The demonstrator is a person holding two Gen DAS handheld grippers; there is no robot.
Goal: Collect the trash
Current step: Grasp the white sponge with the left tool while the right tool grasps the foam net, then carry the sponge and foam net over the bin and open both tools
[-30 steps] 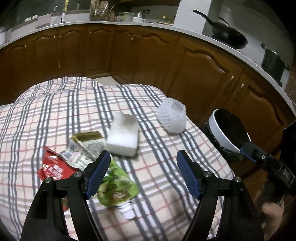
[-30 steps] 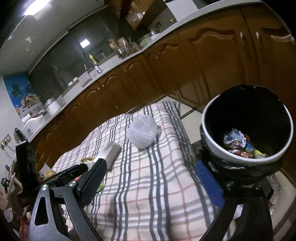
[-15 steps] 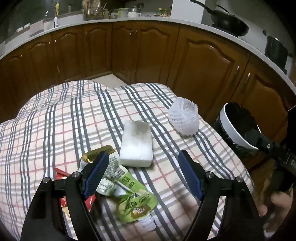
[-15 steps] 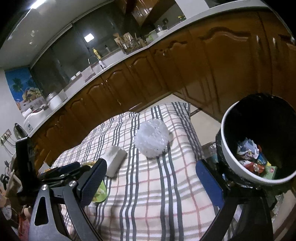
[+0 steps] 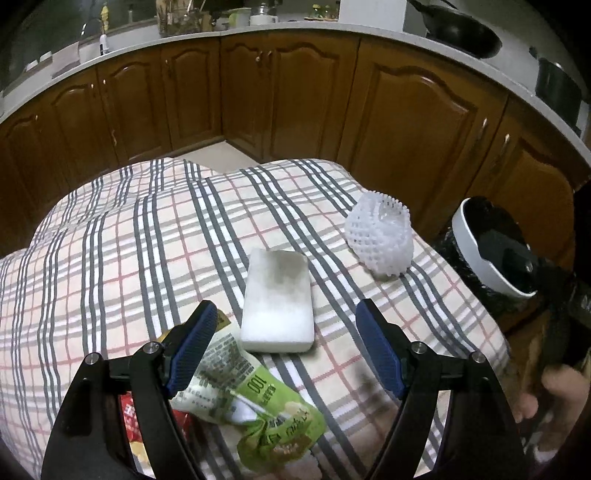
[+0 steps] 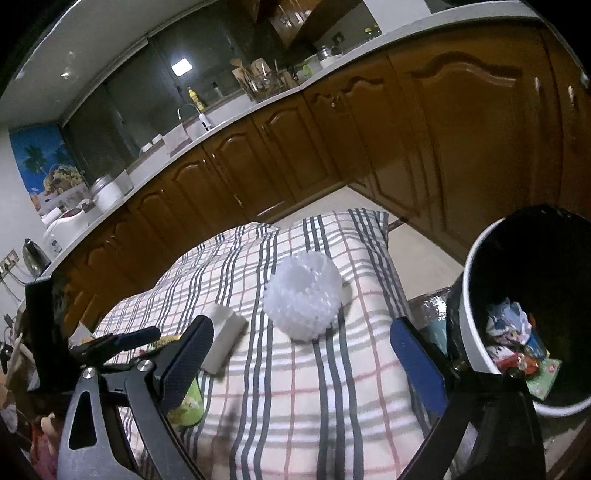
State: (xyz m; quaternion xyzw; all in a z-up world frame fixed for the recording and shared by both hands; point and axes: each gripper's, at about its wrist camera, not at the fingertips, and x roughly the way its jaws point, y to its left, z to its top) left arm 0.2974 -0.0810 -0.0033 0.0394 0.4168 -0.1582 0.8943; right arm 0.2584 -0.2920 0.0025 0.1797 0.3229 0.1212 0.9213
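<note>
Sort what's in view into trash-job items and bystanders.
Job: white foam block, foam fruit net, green pouch, red wrapper, trash bin, both open grippers, left and right.

Bystanders: checked cloth, black pan, kettle.

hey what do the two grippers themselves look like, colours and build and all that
Both look alike. The left gripper has a black, angular frame with cut-out slots and silver pivot bolts; its two fingers carry blue pads with a fine ribbed texture. The right gripper has the same black frame and silver bolts, one pad showing blue, the other dark. No cables or markings are legible.
</note>
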